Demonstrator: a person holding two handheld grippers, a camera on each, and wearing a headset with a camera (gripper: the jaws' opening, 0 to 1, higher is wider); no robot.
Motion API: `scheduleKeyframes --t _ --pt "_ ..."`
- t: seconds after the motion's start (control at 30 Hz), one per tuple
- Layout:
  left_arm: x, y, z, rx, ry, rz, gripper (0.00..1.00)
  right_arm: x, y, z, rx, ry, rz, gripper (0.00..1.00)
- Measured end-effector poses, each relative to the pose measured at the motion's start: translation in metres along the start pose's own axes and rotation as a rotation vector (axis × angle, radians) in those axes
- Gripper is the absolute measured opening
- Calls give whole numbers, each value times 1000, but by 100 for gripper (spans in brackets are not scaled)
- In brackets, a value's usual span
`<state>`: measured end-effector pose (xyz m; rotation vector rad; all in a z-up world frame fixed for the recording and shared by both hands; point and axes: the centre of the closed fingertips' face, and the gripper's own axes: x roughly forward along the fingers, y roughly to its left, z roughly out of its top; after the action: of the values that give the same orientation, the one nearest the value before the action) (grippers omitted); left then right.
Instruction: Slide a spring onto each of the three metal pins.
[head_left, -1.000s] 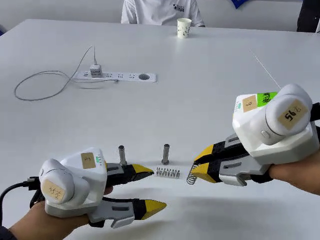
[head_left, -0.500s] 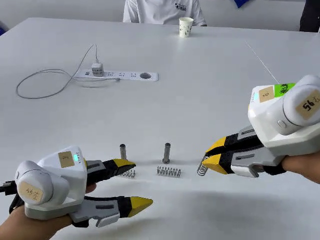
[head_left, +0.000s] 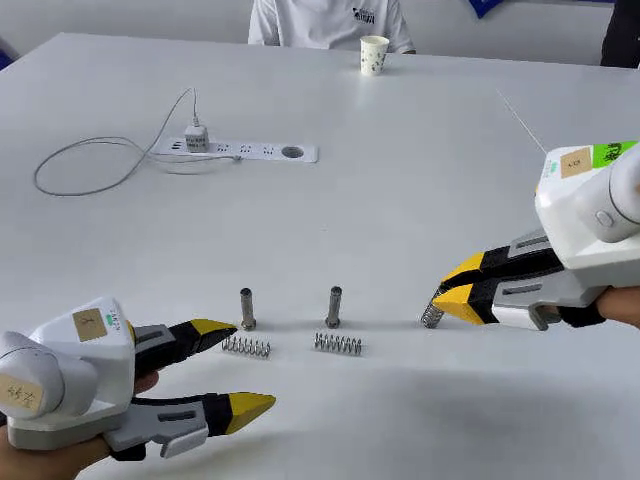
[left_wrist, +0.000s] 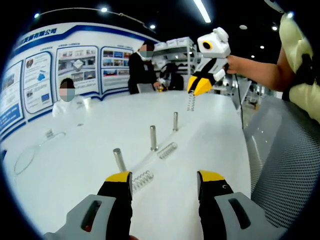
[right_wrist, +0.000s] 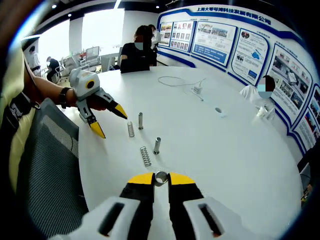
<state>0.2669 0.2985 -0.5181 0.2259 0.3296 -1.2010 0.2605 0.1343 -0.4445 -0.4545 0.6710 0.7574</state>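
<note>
Right gripper (head_left: 440, 290): the fingers are closed almost fully and pinch the upper coils of the held spring (head_left: 432, 316).
Held spring: it hangs roughly vertical, with its lower end close to the surface (head_left: 400, 180) (contact cannot be confirmed).
Reason for hold: gripping the top end leaves the lower bore free, which is judged suitable for lowering the spring over a pin from above.
Left gripper (head_left: 255, 363): the fingers are spread wide and hold nothing. They are aimed at the left spring (head_left: 246, 347) and are near it but not touching.
Reason for pose: the open fingers facing a loose spring are judged ready for a pick-up.
Pins, count: three. The left pin (head_left: 246, 308), middle pin (head_left: 334, 306) and third pin (left_wrist: 175, 121) stand upright in one row.
Reason for pin placement: upright shafts accept a spring from above. All three are bare.
Springs, count: three. One is held. The left spring and middle spring (head_left: 338, 344) lie flat on the surface, each just in front of its pin.
Third pin: in the left gripper view it stands near the hanging spring, and the two are apart.
Grippers, count: two.
Task status: no springs are fitted. The first insertion is judged to be approaching.
</note>
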Motion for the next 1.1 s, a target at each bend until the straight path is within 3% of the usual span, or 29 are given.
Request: scheduleKeyframes --t 0.43,1.1 --pt "-9 7 -6 -29 3 40 54 -4 -34 -4 9 26 -70 11" --pt "-12 9 -8 -51 -9 56 54 12 -50 -11 25 55 -72 11"
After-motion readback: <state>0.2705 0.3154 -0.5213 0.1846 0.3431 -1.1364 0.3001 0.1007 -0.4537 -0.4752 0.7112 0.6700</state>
